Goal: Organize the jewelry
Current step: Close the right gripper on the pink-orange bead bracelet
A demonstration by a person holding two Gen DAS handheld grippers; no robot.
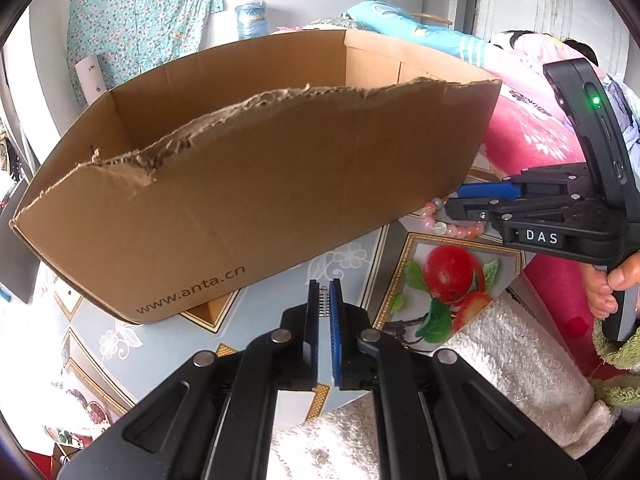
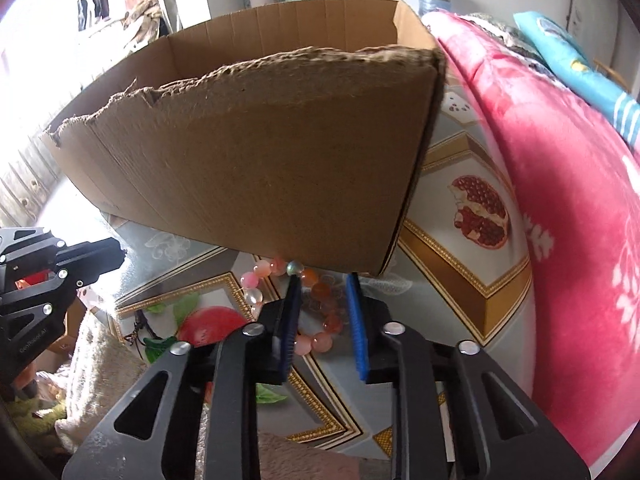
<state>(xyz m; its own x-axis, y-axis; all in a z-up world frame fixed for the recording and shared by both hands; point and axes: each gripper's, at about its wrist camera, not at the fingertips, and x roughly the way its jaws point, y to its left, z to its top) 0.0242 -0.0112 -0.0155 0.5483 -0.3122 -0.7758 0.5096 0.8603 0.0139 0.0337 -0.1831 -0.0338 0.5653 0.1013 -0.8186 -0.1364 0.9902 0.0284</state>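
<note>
The bracelet [image 2: 296,312] lies flat on the bench [image 2: 460,280], right against the foot of the box [image 2: 260,152] near that box's right-hand corner, some beads tucked under the box's lower edge. It is a loop of round pink, orange and pale beads, probably glass or stone on elastic cord: light, smooth and slippery bead by bead, floppy as a whole, so it should sag into a hanging loop once lifted. The beads might chip if dropped onto the glossy bench cover.

The right claw [image 2: 322,312] is spread wide and straddles the near part of the loop; its left finger sits over the ring's middle, the right finger just outside it. Nothing is pinched yet. The best hold, I judge, is across one strand of the loop, the pads closing on the cord between two beads or squarely on one bead, not glancing off its curve.

As a ring it has no real heading; lying flat, its slightly longer span seems to run from the box toward the bench's near edge.

The left claw [image 1: 325,320] is nearly closed, a narrow slit between its pads, holding nothing, and hangs over the bench before the box's front wall.
</note>
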